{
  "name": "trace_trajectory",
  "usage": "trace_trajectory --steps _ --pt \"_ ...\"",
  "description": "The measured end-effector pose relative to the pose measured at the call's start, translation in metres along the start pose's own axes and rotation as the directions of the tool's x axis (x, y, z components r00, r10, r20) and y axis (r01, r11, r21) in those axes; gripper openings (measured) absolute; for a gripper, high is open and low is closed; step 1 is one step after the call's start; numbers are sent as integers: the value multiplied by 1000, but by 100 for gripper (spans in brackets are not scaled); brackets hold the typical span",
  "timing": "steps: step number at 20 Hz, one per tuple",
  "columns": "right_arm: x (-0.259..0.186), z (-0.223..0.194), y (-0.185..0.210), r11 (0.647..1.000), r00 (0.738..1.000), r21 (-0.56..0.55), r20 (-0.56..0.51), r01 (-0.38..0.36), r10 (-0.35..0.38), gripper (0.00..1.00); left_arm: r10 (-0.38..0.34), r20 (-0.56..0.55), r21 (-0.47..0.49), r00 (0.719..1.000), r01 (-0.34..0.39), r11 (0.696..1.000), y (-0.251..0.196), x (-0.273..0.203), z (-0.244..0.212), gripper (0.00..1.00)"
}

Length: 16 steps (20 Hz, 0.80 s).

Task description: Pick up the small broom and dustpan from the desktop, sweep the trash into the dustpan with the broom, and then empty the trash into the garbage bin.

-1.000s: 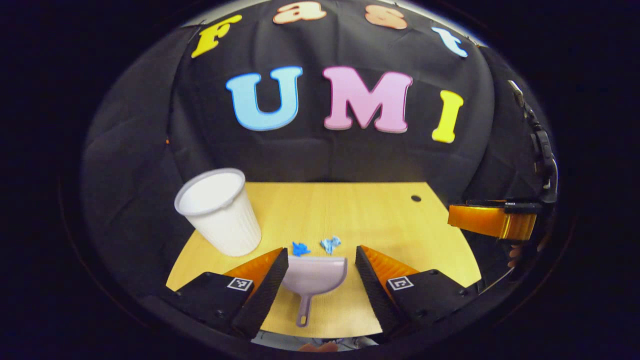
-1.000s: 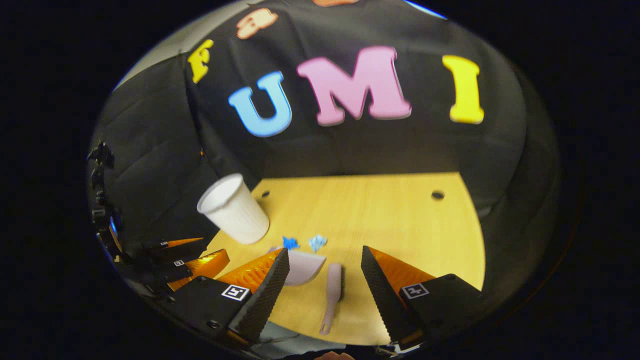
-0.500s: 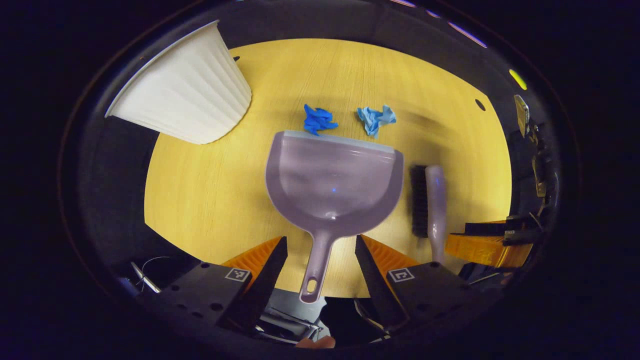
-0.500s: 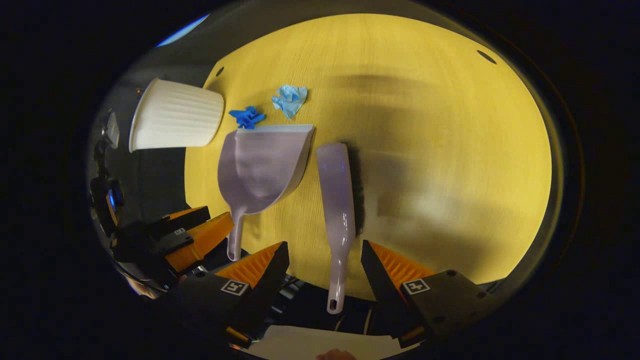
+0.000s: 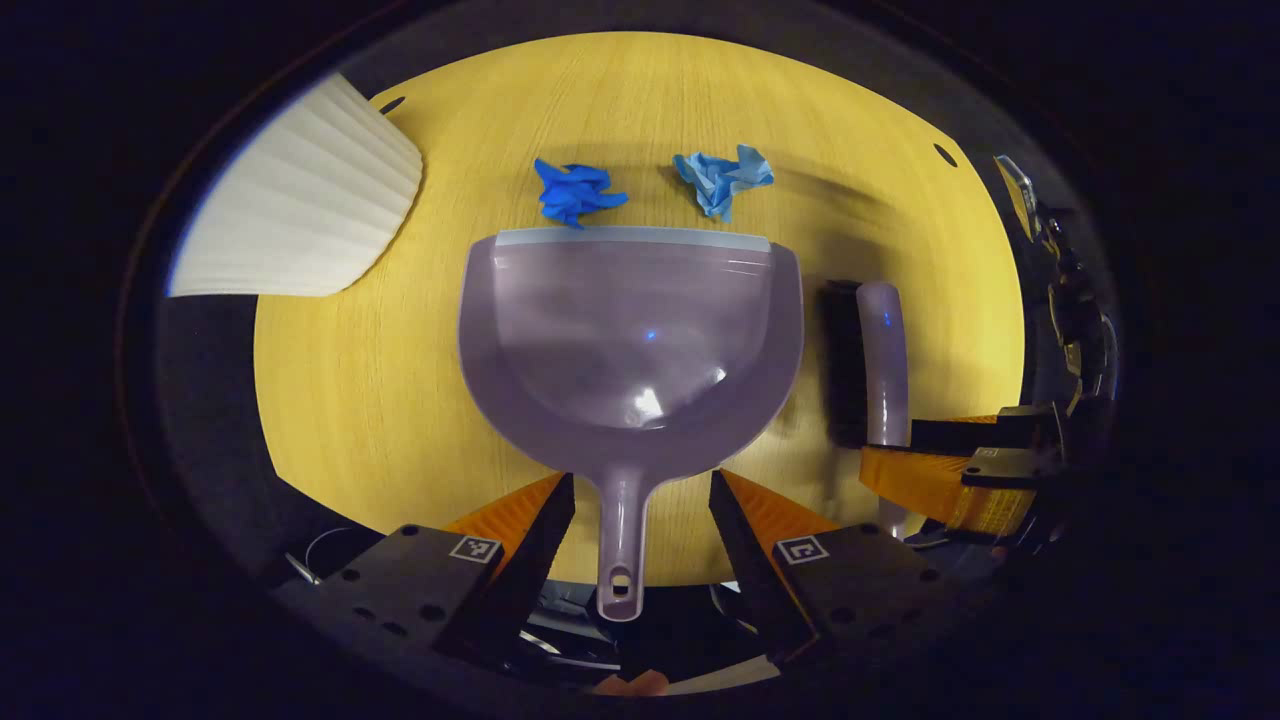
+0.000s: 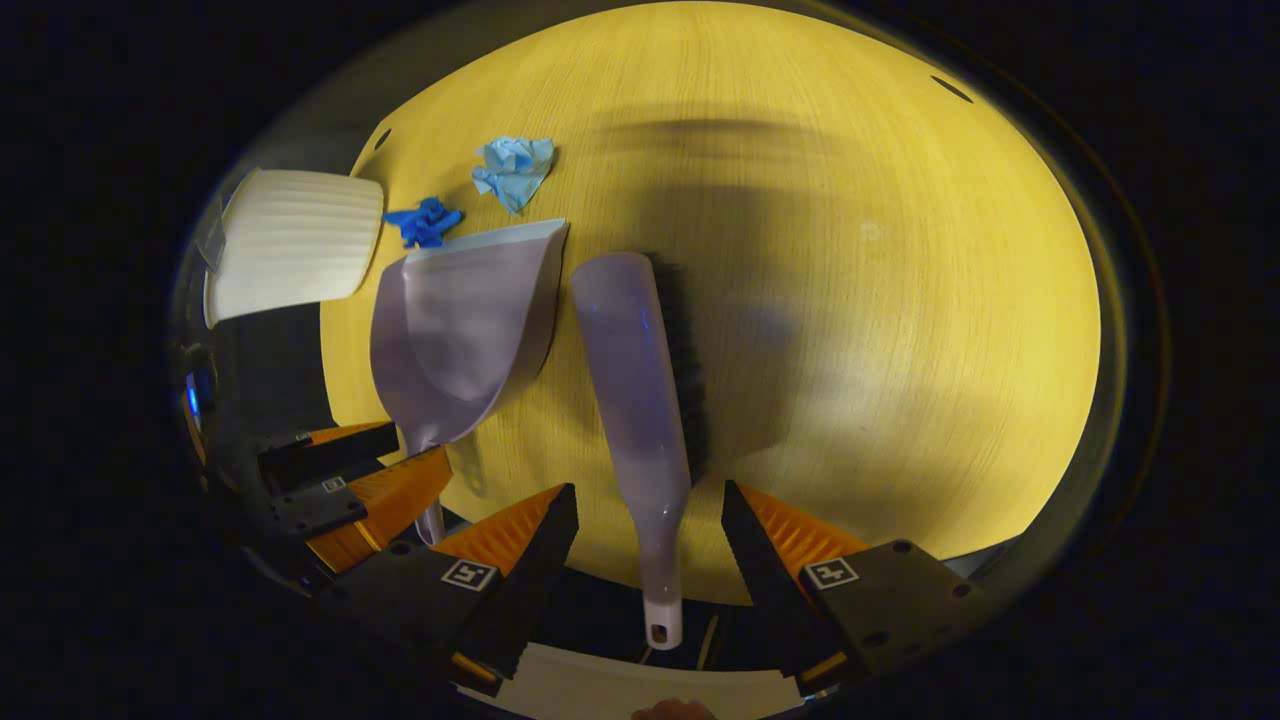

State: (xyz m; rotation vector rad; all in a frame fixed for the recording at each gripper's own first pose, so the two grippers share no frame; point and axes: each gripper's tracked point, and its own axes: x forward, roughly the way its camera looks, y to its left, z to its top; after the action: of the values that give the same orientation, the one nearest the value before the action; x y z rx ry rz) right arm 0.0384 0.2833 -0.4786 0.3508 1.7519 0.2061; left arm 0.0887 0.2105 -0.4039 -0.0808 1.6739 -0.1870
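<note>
Left gripper view: dustpan (image 5: 630,340) handle lies between wide-apart fingers (image 5: 530,550), untouched.

Both grippers dropped closer: dustpan (image 5: 630,340), broom (image 6: 640,400).

A yellow wooden table top (image 5: 350,380) lay flat, with a small dark hole (image 5: 944,155) near each far corner. Soft grey shadows (image 6: 720,230) fell across it. A flat white sheet (image 6: 640,690) sat below its near edge. Black cloth (image 5: 200,400) hung beside the table.
</note>
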Motion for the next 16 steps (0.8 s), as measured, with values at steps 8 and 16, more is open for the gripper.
trace_trajectory --steps 8,16 --pt "7 -13 8 998 997 29 44 57 -58 96 -27 -49 -81 998 23 996 11 9 -17 83" --pt "27 -4 -2 993 993 6 -1 120 -120 95 -30 -58 -85 998 25 996 -1 32 2 82"
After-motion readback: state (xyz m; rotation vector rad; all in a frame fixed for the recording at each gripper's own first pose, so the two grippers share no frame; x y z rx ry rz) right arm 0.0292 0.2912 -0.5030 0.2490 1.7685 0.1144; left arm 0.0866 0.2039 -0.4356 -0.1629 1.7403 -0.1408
